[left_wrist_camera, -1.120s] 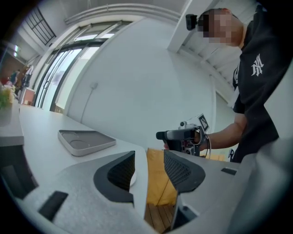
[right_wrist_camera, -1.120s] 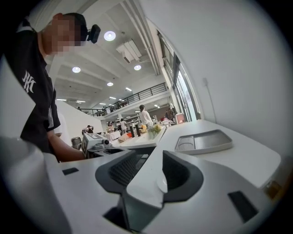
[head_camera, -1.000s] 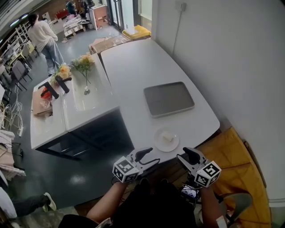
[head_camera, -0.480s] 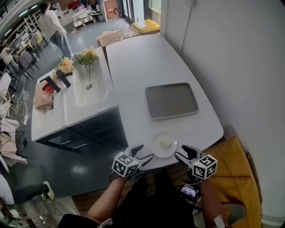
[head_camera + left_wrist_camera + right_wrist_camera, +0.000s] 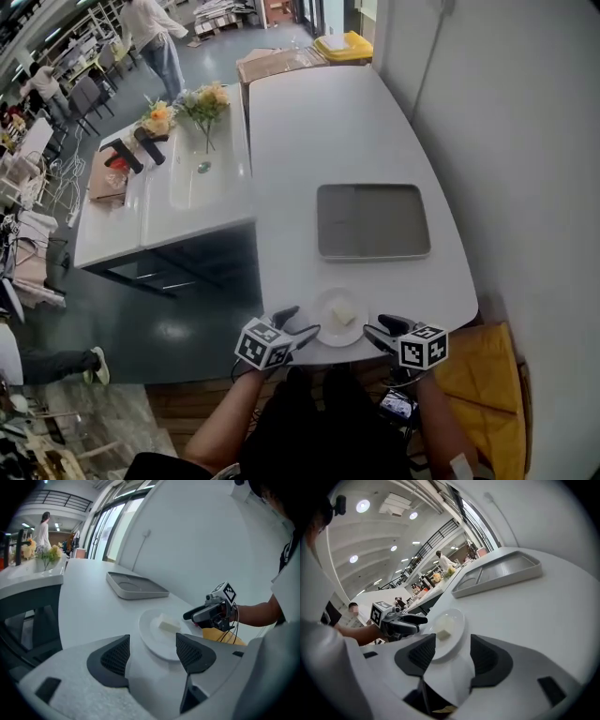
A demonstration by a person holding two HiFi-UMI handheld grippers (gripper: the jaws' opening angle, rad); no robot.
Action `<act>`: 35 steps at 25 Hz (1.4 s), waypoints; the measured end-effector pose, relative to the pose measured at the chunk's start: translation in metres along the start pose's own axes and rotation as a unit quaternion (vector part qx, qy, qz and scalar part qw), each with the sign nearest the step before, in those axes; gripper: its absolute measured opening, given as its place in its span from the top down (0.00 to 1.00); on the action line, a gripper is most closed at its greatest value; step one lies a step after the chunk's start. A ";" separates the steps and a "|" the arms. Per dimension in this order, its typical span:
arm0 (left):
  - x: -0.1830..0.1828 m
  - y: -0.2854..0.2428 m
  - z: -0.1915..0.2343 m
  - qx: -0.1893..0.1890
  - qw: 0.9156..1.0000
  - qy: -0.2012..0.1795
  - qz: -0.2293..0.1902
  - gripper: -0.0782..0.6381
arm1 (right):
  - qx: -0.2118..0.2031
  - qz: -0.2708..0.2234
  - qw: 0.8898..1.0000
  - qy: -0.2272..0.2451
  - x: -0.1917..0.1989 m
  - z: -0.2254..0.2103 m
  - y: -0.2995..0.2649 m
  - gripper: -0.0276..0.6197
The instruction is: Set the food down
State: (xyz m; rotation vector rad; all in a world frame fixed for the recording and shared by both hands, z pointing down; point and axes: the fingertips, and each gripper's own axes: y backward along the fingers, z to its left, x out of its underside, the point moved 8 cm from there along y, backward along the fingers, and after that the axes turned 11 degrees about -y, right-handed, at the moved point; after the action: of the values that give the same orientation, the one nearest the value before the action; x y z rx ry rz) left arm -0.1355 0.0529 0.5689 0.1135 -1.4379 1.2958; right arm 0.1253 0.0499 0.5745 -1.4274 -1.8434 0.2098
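Both my grippers hung open, empty.
Left gripper and right gripper flanked the plate with its pale food block; looked stiff, breakable, so I'd pinch the rim.

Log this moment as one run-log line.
left claw: open, empty | right claw: open, empty | plate: on table near edge, between claws | food: pale block on plate | tray: beyond plate

Glossy white plate, matt table, possibly metal tray
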 end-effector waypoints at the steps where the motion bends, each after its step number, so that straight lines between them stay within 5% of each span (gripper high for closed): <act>1: 0.001 -0.002 0.001 0.002 1.000 0.006 0.007 0.50 | 0.001 0.008 1.000 -0.006 -0.001 -0.003 -0.003 0.64; 11: 0.000 -0.013 0.003 0.015 0.998 0.018 0.066 0.50 | 0.012 0.070 0.995 -0.064 -0.010 -0.009 -0.018 0.64; 18: -0.003 -0.016 0.000 -0.006 0.995 -0.022 0.096 0.50 | 0.047 0.095 0.994 -0.026 -0.013 0.003 -0.030 0.66; 22: -0.003 -0.017 0.000 -0.002 0.997 -0.014 0.082 0.50 | 0.064 0.092 0.994 -0.007 -0.013 0.006 -0.035 0.67; 28: -0.002 -0.019 0.002 0.008 0.998 0.022 0.064 0.55 | 0.050 0.088 0.994 -0.039 -0.007 0.006 -0.037 0.74; 35: -0.003 -0.018 0.004 -0.001 0.999 0.015 0.053 0.56 | 0.050 0.079 0.993 -0.077 -0.004 0.001 -0.037 0.82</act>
State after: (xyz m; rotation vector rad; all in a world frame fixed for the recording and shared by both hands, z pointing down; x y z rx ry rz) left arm -0.1249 0.0417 0.5786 0.0171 -1.4350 1.3760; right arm 0.0971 0.0332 0.5923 -1.5239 -1.8143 0.4971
